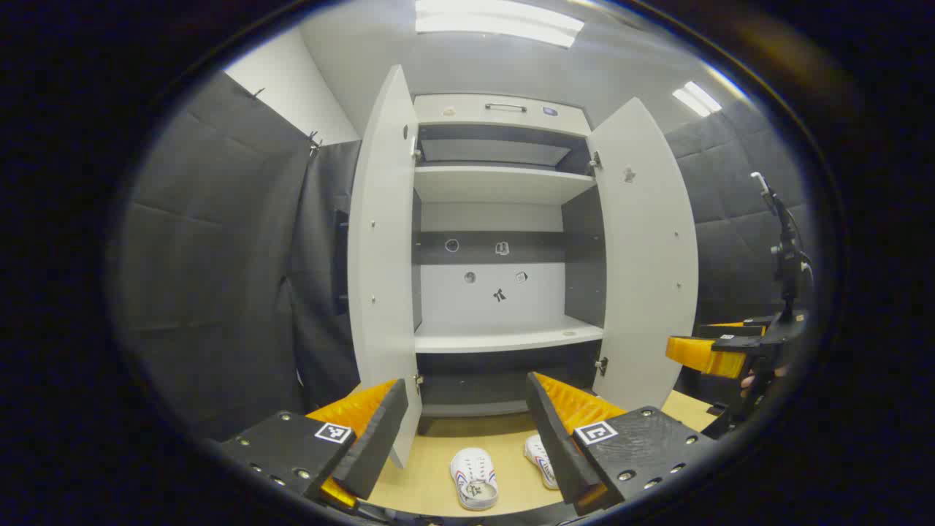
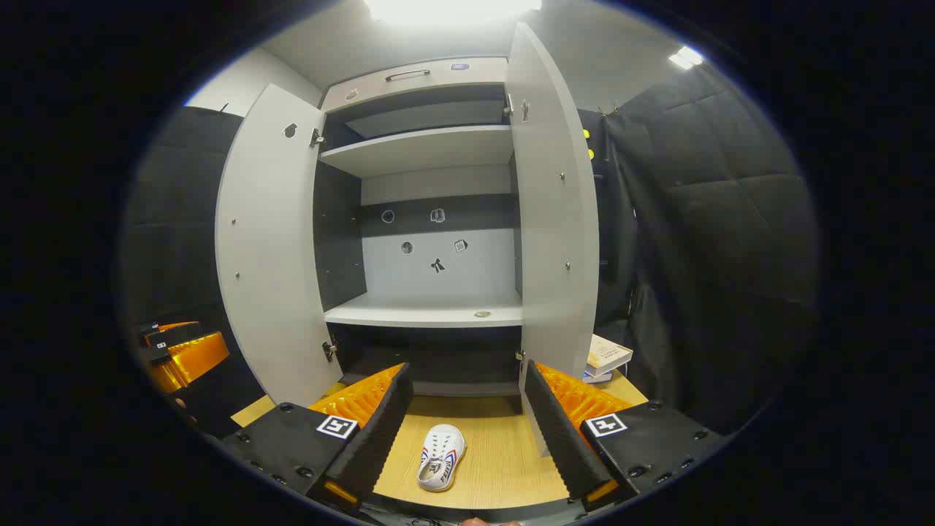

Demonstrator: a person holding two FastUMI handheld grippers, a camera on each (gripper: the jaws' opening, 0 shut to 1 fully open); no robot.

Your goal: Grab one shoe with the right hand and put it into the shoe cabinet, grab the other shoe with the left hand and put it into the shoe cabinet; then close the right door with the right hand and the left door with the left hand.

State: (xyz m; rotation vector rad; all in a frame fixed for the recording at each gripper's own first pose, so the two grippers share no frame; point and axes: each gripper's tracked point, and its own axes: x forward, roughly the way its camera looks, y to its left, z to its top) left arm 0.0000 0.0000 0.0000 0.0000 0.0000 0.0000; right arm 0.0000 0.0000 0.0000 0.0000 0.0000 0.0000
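Dark padded walls are enclosing the booth, where the white shoe cabinet (image 1: 504, 248) is standing with its left door (image 1: 383, 248) and right door (image 1: 646, 248) swung wide. Two white shoes are lying on the wooden floor (image 2: 504, 467) near the cabinet's front edge. The left gripper (image 1: 467, 431) is hovering spread, one shoe (image 1: 474, 478) showing between its fingers, the other shoe (image 1: 541, 459) partly hidden behind one finger. The right gripper (image 2: 464, 427) is hovering spread too, framing a shoe (image 2: 441, 457).

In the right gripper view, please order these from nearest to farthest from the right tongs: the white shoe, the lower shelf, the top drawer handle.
1. White shoe, on the floor between the right tongs.
2. Lower shelf, inside the cabinet, ahead.
3. Top drawer handle, highest up, farthest.
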